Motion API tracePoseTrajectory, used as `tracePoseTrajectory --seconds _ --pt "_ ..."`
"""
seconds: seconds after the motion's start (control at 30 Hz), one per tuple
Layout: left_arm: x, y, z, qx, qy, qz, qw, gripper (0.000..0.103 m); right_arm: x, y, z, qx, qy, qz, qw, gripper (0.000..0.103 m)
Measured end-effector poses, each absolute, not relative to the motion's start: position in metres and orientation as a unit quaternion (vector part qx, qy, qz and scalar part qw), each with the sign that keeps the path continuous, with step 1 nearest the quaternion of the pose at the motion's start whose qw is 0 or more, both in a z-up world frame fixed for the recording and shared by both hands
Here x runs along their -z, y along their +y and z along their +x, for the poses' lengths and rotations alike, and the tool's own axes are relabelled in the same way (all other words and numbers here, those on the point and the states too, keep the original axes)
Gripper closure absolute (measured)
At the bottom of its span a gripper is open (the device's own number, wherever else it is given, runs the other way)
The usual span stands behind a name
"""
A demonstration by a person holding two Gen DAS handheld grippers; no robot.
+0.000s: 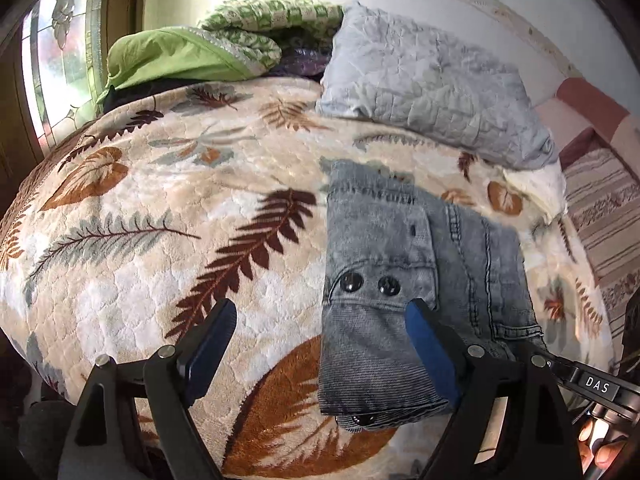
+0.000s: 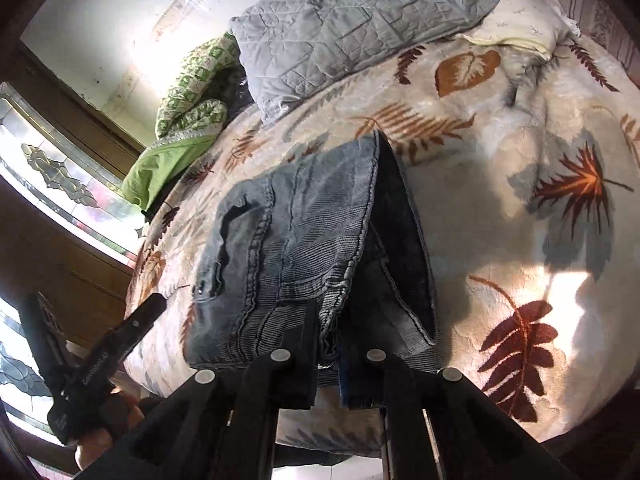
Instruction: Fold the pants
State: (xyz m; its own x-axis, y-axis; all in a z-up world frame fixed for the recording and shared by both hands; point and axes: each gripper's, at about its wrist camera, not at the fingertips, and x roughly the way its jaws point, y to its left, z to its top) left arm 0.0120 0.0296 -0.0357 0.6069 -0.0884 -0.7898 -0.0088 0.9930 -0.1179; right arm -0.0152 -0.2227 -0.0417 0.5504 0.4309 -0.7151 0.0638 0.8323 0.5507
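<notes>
Grey-blue denim pants (image 1: 404,264) lie folded into a compact bundle on the leaf-print blanket (image 1: 168,208). My left gripper (image 1: 320,316) is open, hovering over the bundle's left edge with its right finger above the denim. In the right wrist view the pants (image 2: 296,248) fill the middle, with an upper layer standing up and showing its dark inside. My right gripper (image 2: 330,332) is shut on the near edge of the pants, the fabric pinched between its fingers. The left gripper's body also shows in the right wrist view (image 2: 100,352) at the lower left.
A grey quilted pillow (image 1: 432,84) lies behind the pants. Green bedding (image 1: 180,56) is piled at the back left by a window (image 1: 56,52). A striped cloth (image 1: 604,216) lies at the right. The blanket's near edge drops off toward me.
</notes>
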Motion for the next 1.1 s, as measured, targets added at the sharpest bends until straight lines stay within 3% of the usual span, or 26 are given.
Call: tracePoseTrajectory --seconds 0.07,0.13,0.23,0.43,0.47,0.5,0.53,0.6,0.7,0.73,0.8,0.87,0.93,1.1 --pt "0.066 0.018 0.015 0.013 0.472 -0.012 0.881 0.016 0.076 -0.221 -0.006 -0.119 0.499 0.277 0.813 0.094" --pt "0.067 0.022 0.011 0.01 0.456 -0.019 0.89 0.013 0.077 -0.23 -0.01 -0.127 0.476 0.305 0.815 0.092" --pt "0.065 0.021 0.013 0.009 0.458 -0.01 0.889 0.013 0.069 -0.239 -0.015 -0.125 0.477 0.299 0.817 0.086" --pt "0.066 0.02 0.012 0.01 0.452 -0.009 0.892 0.013 0.02 -0.247 -0.024 -0.126 0.429 0.299 0.843 0.085" --pt "0.066 0.02 0.012 0.01 0.452 -0.01 0.892 0.013 0.012 -0.243 -0.023 -0.141 0.42 0.299 0.845 0.081" --pt "0.066 0.02 0.012 0.011 0.452 -0.01 0.892 0.013 0.006 -0.239 -0.02 -0.16 0.414 0.3 0.844 0.068" --pt "0.066 0.02 0.012 0.011 0.452 -0.01 0.892 0.013 0.005 -0.233 -0.016 -0.182 0.411 0.307 0.839 0.046" --pt "0.065 0.022 0.013 0.015 0.456 -0.017 0.89 0.013 0.017 -0.224 -0.003 -0.21 0.423 0.324 0.82 0.028" --pt "0.051 0.036 0.012 0.045 0.453 -0.074 0.887 0.014 0.07 -0.21 0.018 -0.182 0.5 0.318 0.785 0.032" --pt "0.043 0.041 0.008 0.046 0.436 -0.088 0.895 0.014 0.07 -0.211 0.015 -0.184 0.482 0.322 0.794 0.033" --pt "0.033 0.043 0.005 0.035 0.408 -0.08 0.909 0.014 0.059 -0.21 0.014 -0.182 0.496 0.314 0.789 0.033" --pt "0.048 0.031 0.013 0.045 0.443 -0.046 0.894 0.014 0.045 -0.207 0.017 -0.174 0.503 0.295 0.793 0.033" --pt "0.071 0.02 0.016 0.041 0.465 -0.009 0.884 0.013 0.023 -0.205 0.024 -0.185 0.48 0.28 0.811 0.033" --pt "0.069 0.023 0.016 0.045 0.462 -0.016 0.886 0.012 -0.003 -0.205 0.074 -0.232 0.446 0.302 0.809 0.033"
